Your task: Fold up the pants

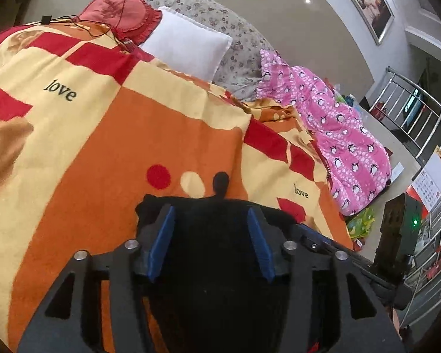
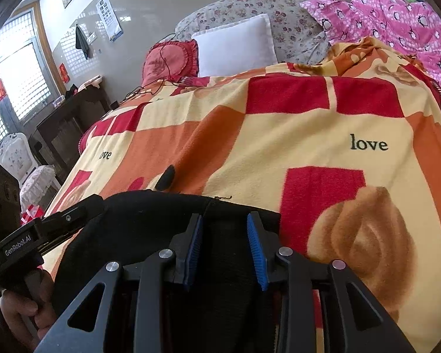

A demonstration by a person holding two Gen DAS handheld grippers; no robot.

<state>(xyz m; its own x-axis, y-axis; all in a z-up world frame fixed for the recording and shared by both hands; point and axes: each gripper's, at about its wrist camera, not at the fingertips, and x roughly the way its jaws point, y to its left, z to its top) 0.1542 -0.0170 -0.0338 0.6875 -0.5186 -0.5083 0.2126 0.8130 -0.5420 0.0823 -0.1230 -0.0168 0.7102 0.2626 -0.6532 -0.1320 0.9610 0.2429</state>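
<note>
The black pants [image 1: 211, 253] lie on the orange, red and yellow "love" blanket [image 1: 108, 135] at the near edge of the bed. My left gripper [image 1: 211, 214] is open, its blue pads wide apart over the black cloth. In the right wrist view the pants [image 2: 150, 223] spread under my right gripper [image 2: 225, 220], which is open with a narrower gap over the cloth's far edge. A black tab [image 2: 166, 178] of the pants sticks out onto the blanket. The left gripper body [image 2: 44, 229] and the hand holding it show at the left.
A white pillow [image 1: 188, 41], a red cushion [image 1: 120, 11] with a black cable, and a floral quilt [image 1: 220, 20] lie at the head of the bed. A pink penguin quilt [image 1: 338, 135] lies along the right side. A metal railing [image 1: 420, 123] and a dark cabinet [image 2: 67, 123] stand beside the bed.
</note>
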